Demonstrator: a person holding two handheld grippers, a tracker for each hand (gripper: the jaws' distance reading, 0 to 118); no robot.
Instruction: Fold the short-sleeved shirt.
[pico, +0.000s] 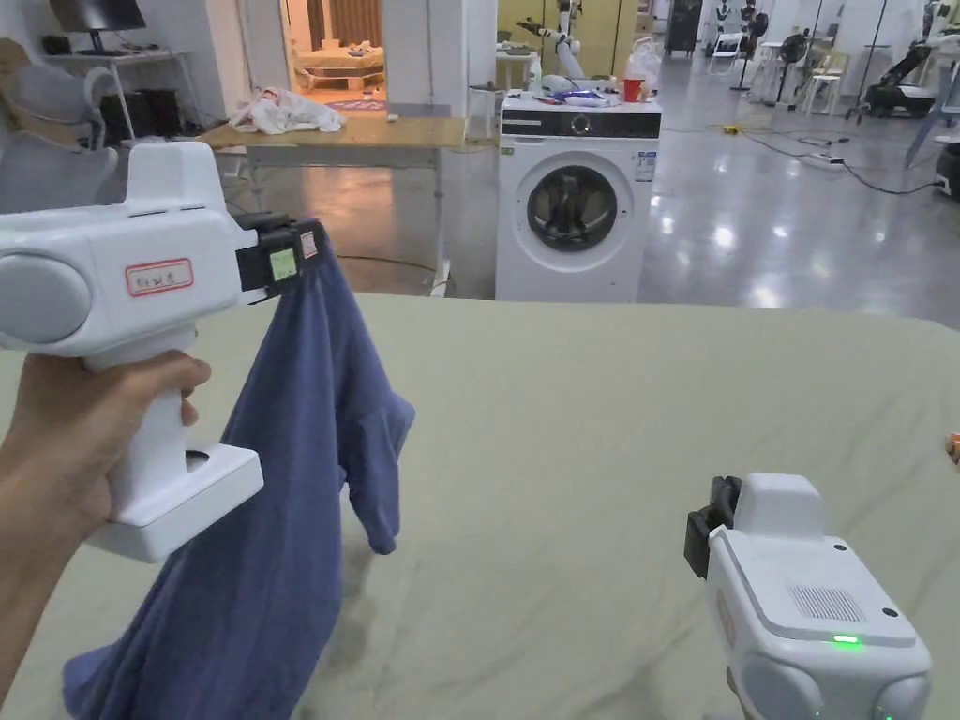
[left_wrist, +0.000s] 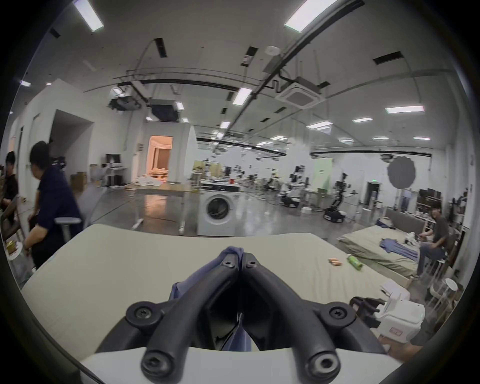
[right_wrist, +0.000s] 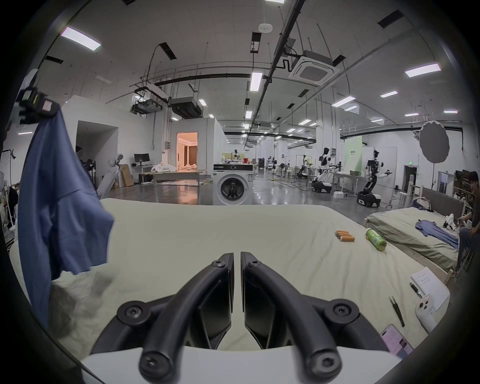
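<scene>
No text can be read with certainty; the red-bordered label (pico: 159, 277) on the left gripper (pico: 300, 258) carries small marks, too blurred to make out. The sticker on the washing machine (pico: 574, 202) is also illegible.

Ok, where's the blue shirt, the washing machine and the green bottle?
blue shirt (pico: 281, 469): head view, on the hanging body cloth below the left gripper.
washing machine (pico: 572, 208): head view, on its round door.
green bottle (right_wrist: 375, 239): right gripper view, on the middle of its side, lying on the bed.

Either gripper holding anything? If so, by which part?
Left gripper is shut on the blue shirt, pinching a bunched bit of fabric at its top. Right gripper holds nothing.
</scene>
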